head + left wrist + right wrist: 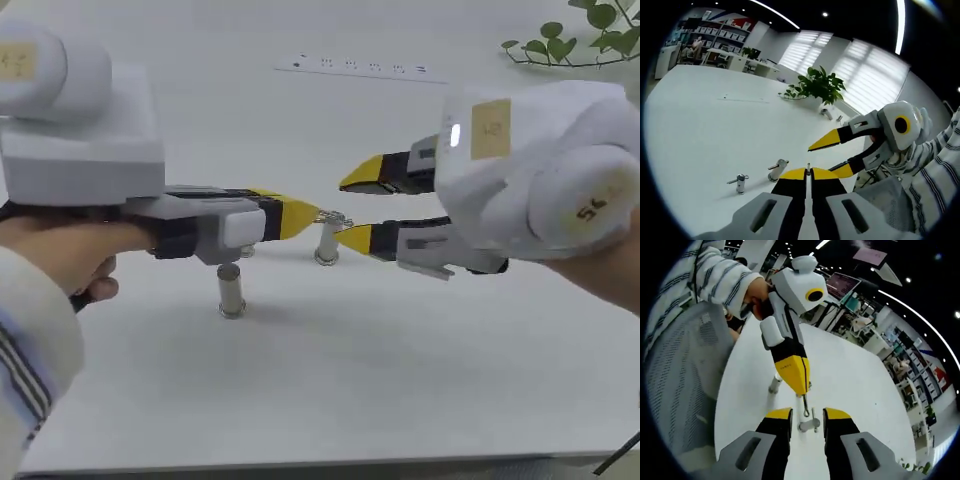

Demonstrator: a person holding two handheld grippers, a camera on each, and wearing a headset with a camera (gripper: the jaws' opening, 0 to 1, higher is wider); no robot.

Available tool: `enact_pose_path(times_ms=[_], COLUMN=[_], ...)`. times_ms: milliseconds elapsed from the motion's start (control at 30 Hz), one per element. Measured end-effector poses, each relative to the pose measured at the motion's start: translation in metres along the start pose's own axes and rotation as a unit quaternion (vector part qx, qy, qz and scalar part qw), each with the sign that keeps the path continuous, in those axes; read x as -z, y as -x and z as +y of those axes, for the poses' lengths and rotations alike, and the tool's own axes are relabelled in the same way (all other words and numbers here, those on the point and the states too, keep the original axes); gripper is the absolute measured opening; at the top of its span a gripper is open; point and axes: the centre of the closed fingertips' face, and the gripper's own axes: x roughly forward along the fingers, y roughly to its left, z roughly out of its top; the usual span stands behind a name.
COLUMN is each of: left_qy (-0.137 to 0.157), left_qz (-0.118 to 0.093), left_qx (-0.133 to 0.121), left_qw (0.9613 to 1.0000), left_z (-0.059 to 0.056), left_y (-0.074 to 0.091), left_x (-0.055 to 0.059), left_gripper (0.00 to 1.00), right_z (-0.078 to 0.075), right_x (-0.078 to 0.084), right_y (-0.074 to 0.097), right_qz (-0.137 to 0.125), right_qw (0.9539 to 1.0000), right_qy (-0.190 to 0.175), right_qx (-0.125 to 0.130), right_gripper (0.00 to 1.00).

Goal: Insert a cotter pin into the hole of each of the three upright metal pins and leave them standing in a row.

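Pinching cotter pin [804,405], left tool [808,174]; labels [490,130] blurred.

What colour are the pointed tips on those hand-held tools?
Yellow, with black behind them. The head view shows it best, on the tips of the right tool.

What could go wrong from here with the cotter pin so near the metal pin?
The left gripper is shut on the cotter pin only by its end, so the pin may twist or slip.
The right gripper is open around the metal pin without holding it; a push could tip it.
The left gripper hangs over the nearest pin and might knock it.
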Motion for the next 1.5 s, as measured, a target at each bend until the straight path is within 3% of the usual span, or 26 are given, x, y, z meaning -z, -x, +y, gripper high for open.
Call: enact_pose_path(times_ms=[100, 233, 300, 400, 500, 600, 700, 767, 900, 1267, 1500], left_qy=[-0.017, -0.046, -0.077, -0.093, -0.113, -0.129, -0.149, -0.166, -0.182, -0.187, -0.187], left_qz=[0.008, 0.005, 0.008, 0.010, 0.010, 0.010, 0.012, 0.007, 0.005, 0.020, 0.033], left_qx=[0.005, 0.021, 0.034, 0.047, 0.066, 0.084, 0.085, 0.100, 0.113, 0.122, 0.125], left_qw=[0.9998, 0.9987, 0.9964, 0.9945, 0.9913, 0.9881, 0.9851, 0.9809, 0.9767, 0.9746, 0.9738], left_z=[0.001, -0.001, -0.004, -0.009, -0.013, -0.024, -0.030, -0.037, -0.044, -0.048, -0.041], left_y=[0.005, 0.012, 0.016, 0.020, 0.025, 0.026, 0.027, 0.029, 0.030, 0.027, 0.029], left_x=[0.004, 0.005, 0.006, 0.007, 0.008, 0.009, 0.011, 0.011, 0.013, 0.018, 0.026], left_gripper=[0.00, 0.00, 0.00, 0.00, 0.00, 0.00, 0.00, 0.00, 0.00, 0.00, 0.01], right_z=[0.005, 0.016, 0.022, 0.027, 0.030, 0.033, 0.038, 0.041, 0.045, 0.052, 0.055], right_x=[-0.006, -0.003, -0.004, -0.006, -0.005, -0.008, -0.010, -0.010, -0.013, -0.015, -0.015], right_y=[0.003, 0.005, 0.005, 0.006, 0.005, 0.005, 0.005, 0.005, 0.004, 0.005, 0.006], right_qz=[-0.034, -0.040, -0.051, -0.061, -0.062, -0.076, -0.080, -0.078, -0.083, -0.085, -0.085], right_qw=[0.9963, 0.9907, 0.9855, 0.9792, 0.9791, 0.9752, 0.9733, 0.9736, 0.9713, 0.9710, 0.9706], right_qy=[-0.072, -0.107, -0.132, -0.161, -0.159, -0.169, -0.169, -0.165, -0.167, -0.157, -0.153], right_qx=[-0.033, -0.073, -0.093, -0.107, -0.110, -0.122, -0.134, -0.137, -0.147, -0.159, -0.166], right_gripper=[0.35, 0.38, 0.39, 0.38, 0.35, 0.29, 0.20, 0.15, 0.13, 0.07, 0.06])
